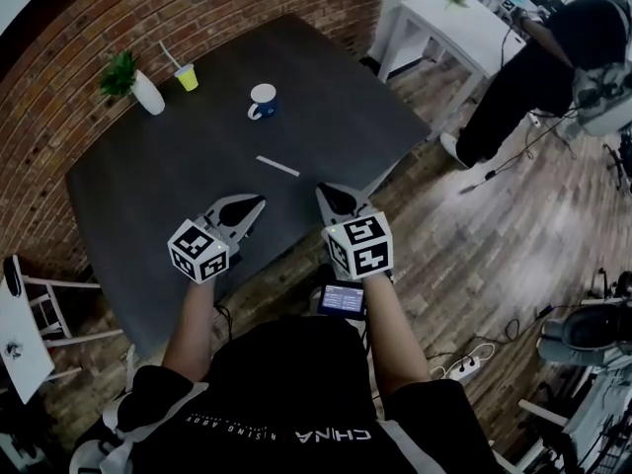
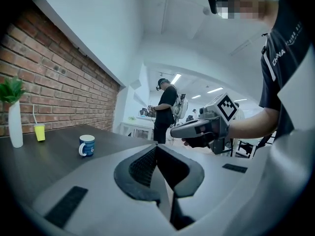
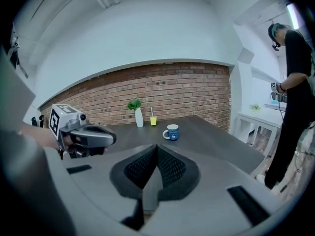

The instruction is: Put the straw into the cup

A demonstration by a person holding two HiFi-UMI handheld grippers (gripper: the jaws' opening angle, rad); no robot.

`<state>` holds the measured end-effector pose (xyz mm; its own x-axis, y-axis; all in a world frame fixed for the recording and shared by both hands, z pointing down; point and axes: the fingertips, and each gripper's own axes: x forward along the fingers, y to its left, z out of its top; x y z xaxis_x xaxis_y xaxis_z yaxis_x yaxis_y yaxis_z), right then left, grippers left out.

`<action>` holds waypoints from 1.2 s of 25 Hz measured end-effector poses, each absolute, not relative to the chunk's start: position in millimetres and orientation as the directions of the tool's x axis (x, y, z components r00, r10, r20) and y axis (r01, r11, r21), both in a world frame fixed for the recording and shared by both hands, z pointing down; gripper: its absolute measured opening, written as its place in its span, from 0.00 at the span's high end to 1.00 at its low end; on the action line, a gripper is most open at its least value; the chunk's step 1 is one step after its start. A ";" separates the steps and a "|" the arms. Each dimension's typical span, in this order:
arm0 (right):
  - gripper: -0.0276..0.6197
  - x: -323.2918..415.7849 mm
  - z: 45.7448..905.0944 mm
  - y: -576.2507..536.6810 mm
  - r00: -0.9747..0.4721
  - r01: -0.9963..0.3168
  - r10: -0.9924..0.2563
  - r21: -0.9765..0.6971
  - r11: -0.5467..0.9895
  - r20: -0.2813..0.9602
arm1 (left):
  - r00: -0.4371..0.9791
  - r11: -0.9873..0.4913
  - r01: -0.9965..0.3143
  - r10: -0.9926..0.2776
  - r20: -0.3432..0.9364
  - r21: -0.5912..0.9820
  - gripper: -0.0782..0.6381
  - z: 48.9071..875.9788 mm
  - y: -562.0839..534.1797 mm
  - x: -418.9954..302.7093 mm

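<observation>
Head view: straw (image 1: 277, 166) lies crosswise ahead of 2 clenched, empty tools, right gripper (image 1: 326, 194) slightly nearer than left gripper (image 1: 256, 204).

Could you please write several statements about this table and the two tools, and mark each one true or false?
1. The white straw lies flat on the table. True.
2. The blue mug lies on its side. False: it stands upright.
3. The left tool grips the white straw. False: its jaws are shut and empty.
4. The yellow cup holds a second straw. True.
5. The right tool stands open. False: its jaws are shut on nothing.
</observation>
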<state>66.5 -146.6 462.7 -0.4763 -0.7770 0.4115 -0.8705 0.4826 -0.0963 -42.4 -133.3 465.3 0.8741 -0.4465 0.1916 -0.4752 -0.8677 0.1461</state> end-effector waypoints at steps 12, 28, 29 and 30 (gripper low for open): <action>0.95 91.0 463.5 -236.7 -0.575 -0.797 -0.699 -0.099 0.595 0.426 | 0.822 -0.814 -0.563 -0.536 0.193 0.139 0.89 461.6 -214.2 -6.5; 0.95 99.8 475.9 -275.5 -0.692 -0.686 -0.584 -0.134 0.715 0.423 | 0.754 -0.748 -0.651 -0.619 0.220 0.128 0.89 470.8 -242.3 19.1; 0.95 98.4 477.0 -274.8 -0.698 -0.680 -0.578 -0.138 0.720 0.423 | 0.750 -0.744 -0.656 -0.623 0.224 0.129 0.89 471.9 -241.3 18.0; 0.95 96.7 477.8 -274.7 -0.702 -0.676 -0.573 -0.142 0.723 0.423 | 0.746 -0.740 -0.660 -0.626 0.227 0.130 0.89 472.7 -240.7 16.7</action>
<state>96.7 -274.7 477.8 -0.7022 -0.5729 0.4226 -0.6756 0.7235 -0.1418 16.7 -240.7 472.7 0.7463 -0.6257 0.2271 -0.6600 -0.7399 0.1303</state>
